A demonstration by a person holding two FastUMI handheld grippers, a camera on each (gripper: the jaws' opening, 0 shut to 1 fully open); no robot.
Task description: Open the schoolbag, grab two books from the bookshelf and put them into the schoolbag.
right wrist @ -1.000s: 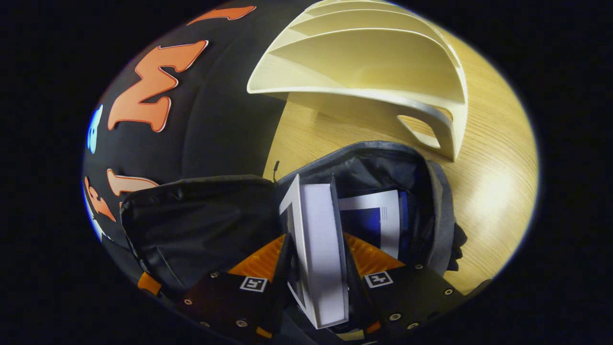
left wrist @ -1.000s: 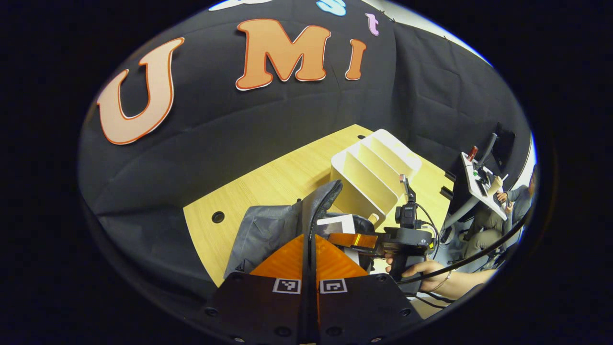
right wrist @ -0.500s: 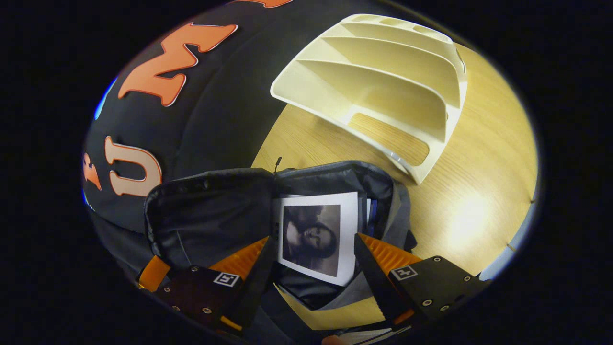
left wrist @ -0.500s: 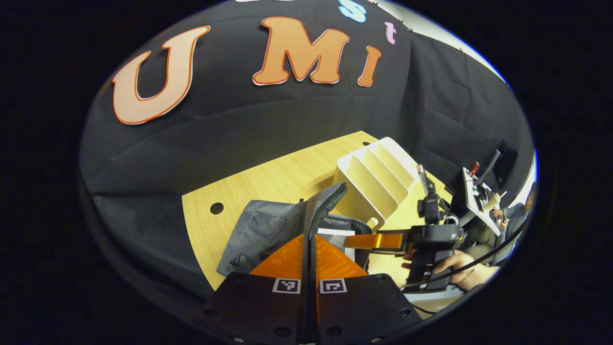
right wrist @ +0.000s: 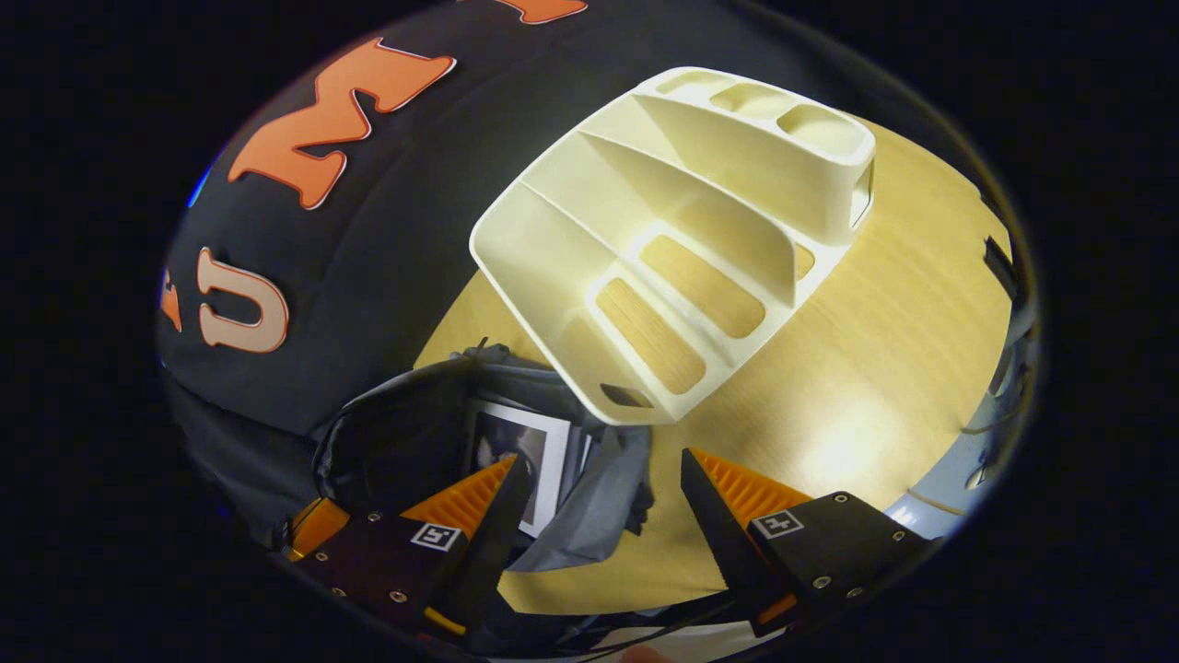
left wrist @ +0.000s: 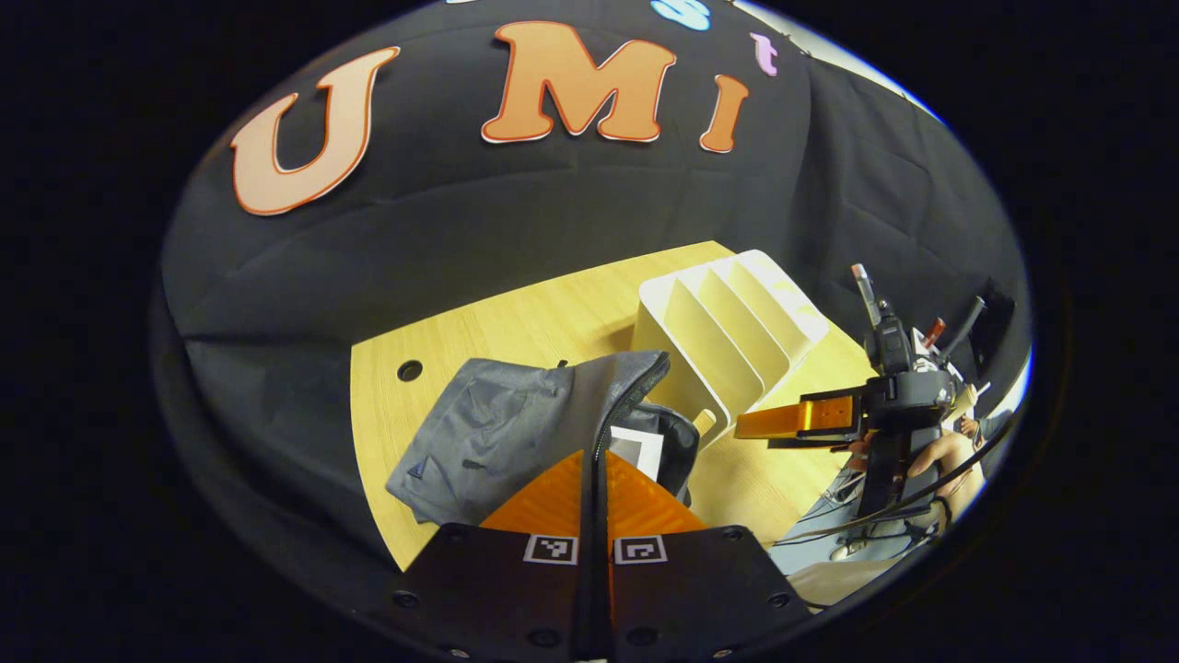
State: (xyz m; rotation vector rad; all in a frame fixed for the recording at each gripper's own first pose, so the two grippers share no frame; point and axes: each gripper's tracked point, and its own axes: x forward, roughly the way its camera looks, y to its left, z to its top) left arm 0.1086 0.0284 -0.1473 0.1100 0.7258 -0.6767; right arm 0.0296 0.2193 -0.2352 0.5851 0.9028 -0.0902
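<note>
The grey schoolbag (left wrist: 488, 433) lies open on the wooden table (left wrist: 534, 322). My left gripper (left wrist: 594, 458) is shut on the raised zipper edge of its flap (left wrist: 636, 373). A white book (left wrist: 637, 447) shows inside the mouth. To the right, my right gripper (left wrist: 748, 427) hovers above the table, held by a hand (left wrist: 930, 456). In the right gripper view my right gripper (right wrist: 603, 465) is open with nothing between its fingers. It is above the bag's (right wrist: 396, 442) edge. A book with a dark picture cover (right wrist: 520, 451) lies inside the bag. The cream bookshelf (right wrist: 663, 249) holds no books.
The bookshelf (left wrist: 728, 336) stands right beside the bag's mouth. A cable hole (left wrist: 409, 370) sits near the table's left edge. Cables (left wrist: 838, 529) hang off the front right edge. Bare tabletop (right wrist: 875, 350) lies to the right of the shelf.
My right gripper opened and let go of the white book, which now lies in the bag. It then drew back to the right. The left gripper still holds the flap.
</note>
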